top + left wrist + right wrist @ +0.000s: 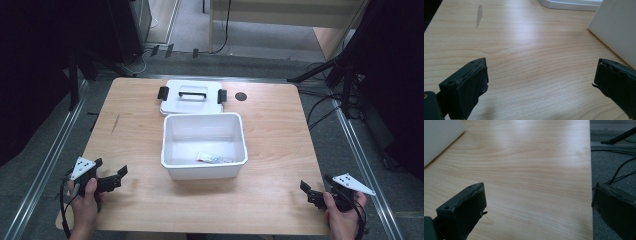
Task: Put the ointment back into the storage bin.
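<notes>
A white plastic bin (204, 169) stands open in the middle of the wooden table (135, 200), with a small flat packet (214, 159) lying on its floor. Behind it lies the bin's white lid (172, 92) with a handle and two black clips. My left gripper (111, 171) rests near the table's front left corner, open, with bare wood between its jaws. The bin's side wall (616, 27) shows at the right of the left gripper view. My right gripper (314, 186) sits at the front right corner, open, straddling the table's edge (590, 195), nothing held.
A dark round mark (241, 96) sits on the table beside the lid. A grey smear (479, 13) marks the wood on the left. Cables (616, 175) lie on the grey floor past the right edge. Tripod legs (320, 67) stand behind the table.
</notes>
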Demonstrator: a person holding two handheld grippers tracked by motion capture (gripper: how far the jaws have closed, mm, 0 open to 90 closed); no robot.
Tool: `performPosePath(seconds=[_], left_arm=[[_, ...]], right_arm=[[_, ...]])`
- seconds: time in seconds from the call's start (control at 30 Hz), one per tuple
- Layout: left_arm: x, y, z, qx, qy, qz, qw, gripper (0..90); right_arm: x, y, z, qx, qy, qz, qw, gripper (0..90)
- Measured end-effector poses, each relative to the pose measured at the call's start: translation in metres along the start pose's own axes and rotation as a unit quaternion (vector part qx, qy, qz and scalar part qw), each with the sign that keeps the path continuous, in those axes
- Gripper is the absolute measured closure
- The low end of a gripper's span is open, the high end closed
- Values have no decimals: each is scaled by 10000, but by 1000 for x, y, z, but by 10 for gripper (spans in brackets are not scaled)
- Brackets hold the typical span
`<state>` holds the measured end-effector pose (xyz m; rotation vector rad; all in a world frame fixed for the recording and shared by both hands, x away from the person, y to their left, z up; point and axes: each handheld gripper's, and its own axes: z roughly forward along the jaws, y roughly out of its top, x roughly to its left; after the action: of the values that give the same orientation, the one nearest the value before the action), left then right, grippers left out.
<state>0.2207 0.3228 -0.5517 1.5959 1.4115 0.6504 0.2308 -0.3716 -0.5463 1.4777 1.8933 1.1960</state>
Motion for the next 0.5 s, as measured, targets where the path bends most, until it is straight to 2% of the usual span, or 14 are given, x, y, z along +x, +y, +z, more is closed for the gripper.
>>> performPosePath(seconds=[0.17,0.4,0.5], left_arm=[[1,0,0,-31,22,-78,10000,0],[0,0,0,-2,46,-55,10000,0],[1,0,1,46,-26,-65,10000,0]], right_arm=[[-2,-1,-2,-232,0,161,9996,0],[-1,0,1,-161,-24,228,9996,0],[-2,0,1,-161,-19,278,9995,0]])
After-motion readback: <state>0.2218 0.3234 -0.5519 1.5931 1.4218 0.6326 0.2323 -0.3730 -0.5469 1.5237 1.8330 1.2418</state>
